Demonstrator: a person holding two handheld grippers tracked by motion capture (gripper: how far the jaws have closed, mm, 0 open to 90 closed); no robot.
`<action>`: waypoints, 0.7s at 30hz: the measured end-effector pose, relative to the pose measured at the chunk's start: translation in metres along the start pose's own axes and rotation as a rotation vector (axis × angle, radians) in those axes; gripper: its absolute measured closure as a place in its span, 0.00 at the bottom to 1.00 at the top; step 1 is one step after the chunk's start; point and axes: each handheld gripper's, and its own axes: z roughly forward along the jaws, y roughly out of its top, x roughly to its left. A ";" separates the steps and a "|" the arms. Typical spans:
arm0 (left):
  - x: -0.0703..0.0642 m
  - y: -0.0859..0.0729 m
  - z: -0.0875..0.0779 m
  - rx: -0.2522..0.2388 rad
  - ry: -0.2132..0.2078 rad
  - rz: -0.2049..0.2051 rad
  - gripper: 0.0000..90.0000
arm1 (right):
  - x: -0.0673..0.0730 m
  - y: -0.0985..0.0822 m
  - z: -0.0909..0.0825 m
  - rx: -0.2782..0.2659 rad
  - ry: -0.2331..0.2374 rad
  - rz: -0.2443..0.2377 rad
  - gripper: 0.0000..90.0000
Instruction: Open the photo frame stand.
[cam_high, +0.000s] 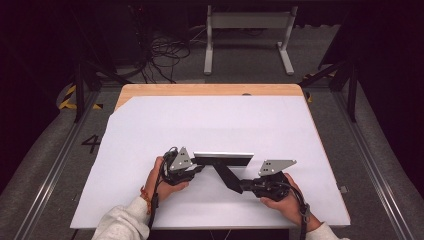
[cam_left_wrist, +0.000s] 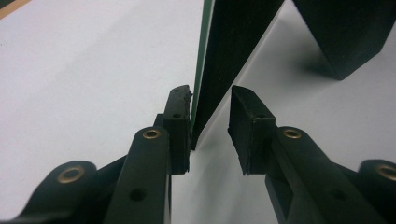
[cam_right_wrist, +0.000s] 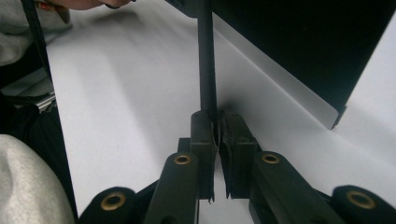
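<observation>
Frame (cam_high: 223, 159) upright on white sheet (cam_high: 150, 130), long axis left-right. Right gripper (cam_high: 240, 186) clamps its stand (cam_high: 226, 174); left gripper (cam_high: 199, 162) straddles frame edge, narrow gap.

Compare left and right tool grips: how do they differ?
The left tool stands open astride the upright black panel, one pad clear; the right tool is shut on the thin black strut. The left tool's piece is thicker than the right tool's. Both tools point roughly level.

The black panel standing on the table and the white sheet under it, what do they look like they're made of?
The black panel looks like matte, grainy foam or felt-faced board, perhaps with a thin green layer on one face. The white sheet looks like smooth, matte paper or thin plastic; which one is unclear. The table edge looks like light wood.
</observation>
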 end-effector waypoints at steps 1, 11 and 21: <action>0.000 0.000 -0.001 0.001 -0.001 -0.002 0.77 | 0.001 0.001 -0.001 -0.001 -0.010 -0.008 0.93; 0.004 -0.001 -0.017 -0.029 -0.013 -0.016 0.74 | 0.010 0.007 -0.012 -0.038 -0.101 -0.100 0.92; 0.005 0.000 -0.031 -0.062 -0.024 -0.028 0.74 | 0.007 0.009 -0.025 -0.124 -0.157 -0.091 0.97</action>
